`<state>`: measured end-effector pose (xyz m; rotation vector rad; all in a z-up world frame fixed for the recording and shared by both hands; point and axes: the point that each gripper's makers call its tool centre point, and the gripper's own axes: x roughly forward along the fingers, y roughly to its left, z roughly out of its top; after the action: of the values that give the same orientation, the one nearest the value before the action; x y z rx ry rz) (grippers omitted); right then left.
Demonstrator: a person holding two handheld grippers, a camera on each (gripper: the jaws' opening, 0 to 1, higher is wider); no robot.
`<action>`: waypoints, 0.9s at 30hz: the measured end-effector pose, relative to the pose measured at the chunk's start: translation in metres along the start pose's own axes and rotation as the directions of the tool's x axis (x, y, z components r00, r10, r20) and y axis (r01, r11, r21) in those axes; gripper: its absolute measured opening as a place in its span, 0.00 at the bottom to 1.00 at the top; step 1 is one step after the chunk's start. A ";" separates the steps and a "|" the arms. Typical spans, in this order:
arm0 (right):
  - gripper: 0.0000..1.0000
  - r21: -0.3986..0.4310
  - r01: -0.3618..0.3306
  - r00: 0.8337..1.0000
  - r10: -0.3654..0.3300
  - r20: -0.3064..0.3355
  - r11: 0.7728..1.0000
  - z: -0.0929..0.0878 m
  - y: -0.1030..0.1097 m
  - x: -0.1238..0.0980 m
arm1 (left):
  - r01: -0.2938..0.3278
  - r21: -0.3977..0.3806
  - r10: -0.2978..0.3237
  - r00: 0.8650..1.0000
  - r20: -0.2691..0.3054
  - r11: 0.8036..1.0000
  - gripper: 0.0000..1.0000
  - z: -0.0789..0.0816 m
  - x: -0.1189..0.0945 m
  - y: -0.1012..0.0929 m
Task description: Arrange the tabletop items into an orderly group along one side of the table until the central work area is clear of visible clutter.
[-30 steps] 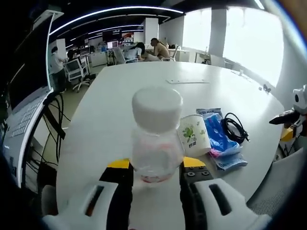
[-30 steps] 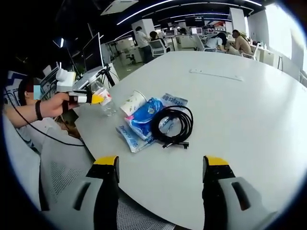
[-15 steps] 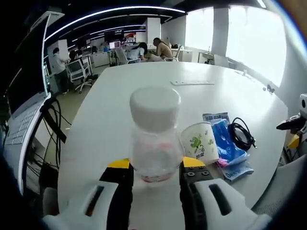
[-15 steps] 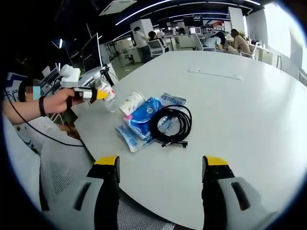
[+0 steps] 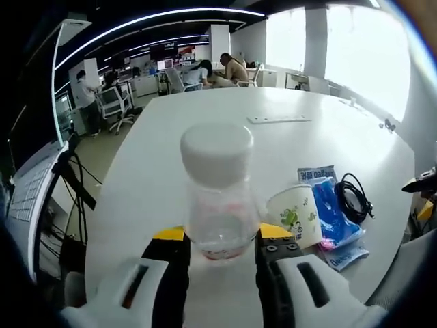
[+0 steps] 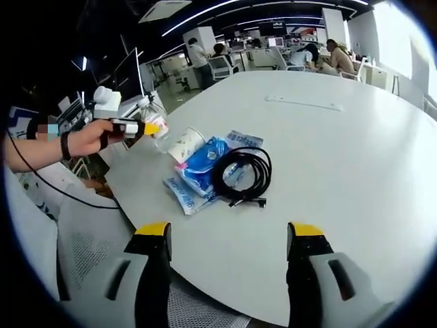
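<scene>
My left tool [image 5: 220, 249] is clamped on a clear bottle [image 5: 218, 195] with a white cap, held over the white counter [image 5: 205, 116] just beside the paper cup [image 5: 295, 215]. Next to the cup lie the blue packets [image 6: 203, 158] and the coiled black cable [image 6: 240, 172], all near the counter's edge. My right tool [image 6: 229, 236] hangs released with its jaws wide apart, short of the cable.

The left tool [image 5: 222, 247] points forward, its two yellow-tipped jaws rising from the bottom of the left gripper view and pressed against either side of a clear bottle [image 5: 218, 191] with a white cap, which stands upright between them. In the right gripper view, the person's left hand [image 6: 87, 139] reaches in from the left edge, wrapped around that tool's handle, a dark band on the wrist. The right tool [image 6: 229, 236] sits low near the table edge, its two jaws spread wide apart with nothing between them.
</scene>
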<state>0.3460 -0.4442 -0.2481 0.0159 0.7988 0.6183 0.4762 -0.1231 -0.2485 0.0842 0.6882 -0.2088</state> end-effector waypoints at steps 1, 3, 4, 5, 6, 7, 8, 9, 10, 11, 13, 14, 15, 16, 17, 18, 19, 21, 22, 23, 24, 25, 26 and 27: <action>0.68 -0.001 0.000 1.000 0.000 -0.002 1.000 0.000 0.000 0.000 | -0.001 -0.002 0.001 1.000 0.001 1.000 0.36 0.001 0.001 0.001; 0.68 0.001 0.001 1.000 -0.001 -0.002 1.000 0.000 0.000 0.001 | -0.002 -0.006 0.002 1.000 0.003 1.000 0.36 0.002 0.003 0.001; 0.68 0.003 0.000 1.000 0.000 -0.001 1.000 0.000 0.000 0.001 | -0.004 -0.005 0.004 1.000 0.003 1.000 0.36 0.003 0.004 0.001; 0.68 0.004 -0.001 1.000 0.001 0.000 1.000 0.000 0.001 0.001 | -0.006 -0.004 0.006 1.000 0.003 1.000 0.36 0.003 0.004 0.002; 0.68 0.004 -0.002 1.000 0.002 -0.001 1.000 0.000 0.001 0.002 | -0.009 -0.006 0.009 1.000 0.005 1.000 0.36 0.004 0.005 0.002; 0.68 0.004 -0.003 1.000 0.003 -0.004 1.000 -0.001 0.001 0.003 | -0.011 -0.007 0.011 1.000 0.005 1.000 0.36 0.005 0.006 0.003; 0.68 0.003 -0.004 1.000 0.004 -0.006 1.000 -0.001 0.001 0.003 | -0.017 -0.012 0.017 1.000 0.006 1.000 0.36 0.006 0.008 0.003; 0.68 0.003 -0.004 1.000 0.004 -0.007 1.000 -0.001 0.001 0.003 | -0.019 -0.015 0.019 1.000 0.006 1.000 0.36 0.007 0.009 0.004; 0.68 0.004 -0.005 1.000 0.005 -0.007 1.000 -0.001 0.001 0.004 | -0.024 -0.020 0.024 1.000 0.007 0.999 0.36 0.008 0.011 0.005; 0.68 0.005 -0.006 1.000 0.006 -0.007 1.000 -0.002 0.001 0.004 | -0.029 -0.023 0.029 1.000 0.008 0.999 0.36 0.009 0.012 0.005; 0.68 0.006 -0.006 1.000 0.006 -0.009 1.000 -0.002 0.002 0.004 | -0.036 -0.031 0.037 0.999 0.009 0.999 0.36 0.011 0.014 0.006; 0.68 0.006 -0.006 1.000 0.006 -0.010 1.000 -0.002 0.002 0.004 | -0.038 -0.033 0.039 0.999 0.010 0.999 0.36 0.012 0.015 0.006; 0.68 0.007 -0.006 1.000 0.006 -0.012 1.000 -0.002 0.001 0.004 | -0.041 -0.036 0.041 0.999 0.010 0.999 0.36 0.012 0.017 0.007; 0.68 0.008 -0.006 1.000 0.006 -0.013 1.000 -0.002 0.001 0.004 | -0.043 -0.039 0.043 0.999 0.011 0.998 0.36 0.014 0.018 0.007; 0.68 0.007 -0.007 1.000 0.007 -0.014 1.000 -0.002 0.001 0.004 | -0.043 -0.040 0.044 0.999 0.011 0.998 0.36 0.015 0.019 0.008; 0.68 0.005 -0.007 1.000 0.007 -0.015 1.000 -0.003 0.001 0.004 | -0.044 -0.041 0.044 0.999 0.011 0.998 0.36 0.016 0.020 0.008; 0.68 0.005 -0.007 1.000 0.007 -0.016 1.000 -0.003 0.001 0.004 | -0.046 -0.043 0.046 0.999 0.011 0.998 0.36 0.017 0.021 0.008; 0.68 0.008 -0.005 1.000 0.006 -0.015 1.000 -0.002 0.000 0.003 | -0.048 -0.047 0.048 0.999 0.012 0.998 0.36 0.018 0.023 0.009; 0.68 0.009 -0.005 1.000 0.005 -0.015 1.000 -0.002 0.000 0.003 | -0.049 -0.049 0.050 0.999 0.013 0.998 0.36 0.019 0.024 0.010; 0.68 0.010 -0.004 1.000 0.005 -0.015 1.000 -0.002 0.000 0.003 | -0.050 -0.051 0.051 0.999 0.013 0.997 0.36 0.020 0.025 0.010; 0.68 0.010 -0.004 1.000 0.005 -0.015 1.000 -0.002 0.000 0.003 | -0.051 -0.052 0.052 0.999 0.013 0.997 0.36 0.020 0.025 0.010; 0.68 0.009 -0.005 1.000 0.005 -0.016 1.000 -0.003 0.000 0.003 | -0.054 -0.055 0.055 0.998 0.012 0.997 0.36 0.020 0.026 0.010; 0.68 0.008 -0.005 1.000 0.005 -0.016 1.000 -0.002 0.000 0.004 | -0.055 -0.058 0.056 0.998 0.012 0.997 0.36 0.021 0.026 0.011; 0.68 0.009 -0.006 1.000 0.006 -0.017 1.000 -0.003 0.000 0.004 | -0.056 -0.059 0.057 0.998 0.012 0.997 0.36 0.021 0.026 0.011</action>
<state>0.3464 -0.4426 -0.2524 0.0215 0.8181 0.6208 0.5112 -0.1201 -0.2490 0.0462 0.6771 -0.1352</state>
